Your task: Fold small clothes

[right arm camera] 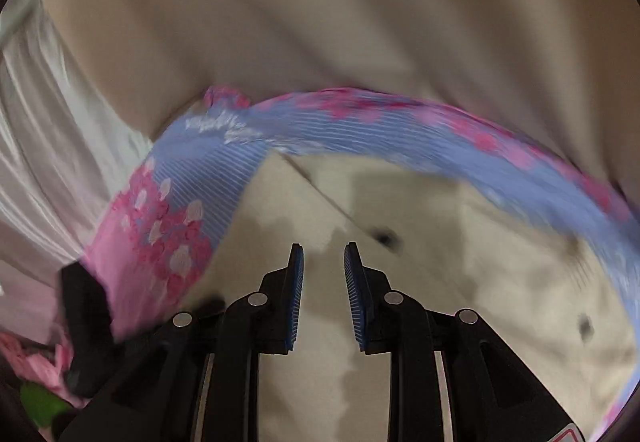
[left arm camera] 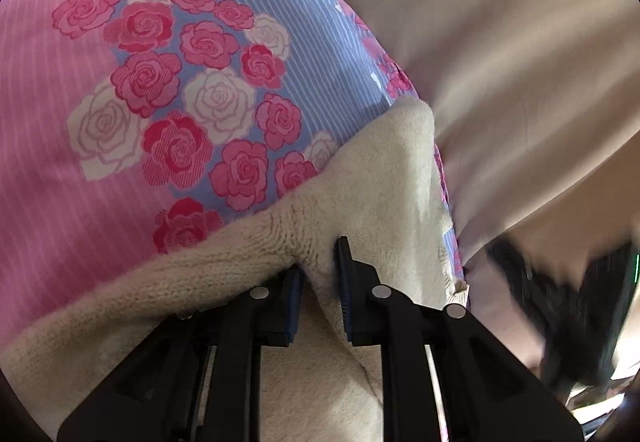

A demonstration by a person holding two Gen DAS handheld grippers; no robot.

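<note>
My left gripper [left arm camera: 320,262] is shut on a fold of a cream fuzzy knit garment [left arm camera: 360,169] that lies on a pink and lilac rose-print sheet [left arm camera: 180,81]. A peak of the knit stands up past the fingertips. My right gripper [right arm camera: 323,254] is open and empty, with its jaws a little apart, over a beige surface [right arm camera: 400,322]. The edge of the rose-print sheet also shows in the right wrist view [right arm camera: 360,125], blurred, curving across above the fingertips. The other gripper shows as a dark blur in the left wrist view [left arm camera: 568,302] at the lower right.
A beige wall or curtain [left arm camera: 500,41] fills the right of the left wrist view and the top of the right wrist view [right arm camera: 320,1]. Pale satin cloth [right arm camera: 48,121] hangs at left. A black object [right arm camera: 86,330], pink cloth [right arm camera: 36,358] and something green [right arm camera: 40,406] sit at lower left.
</note>
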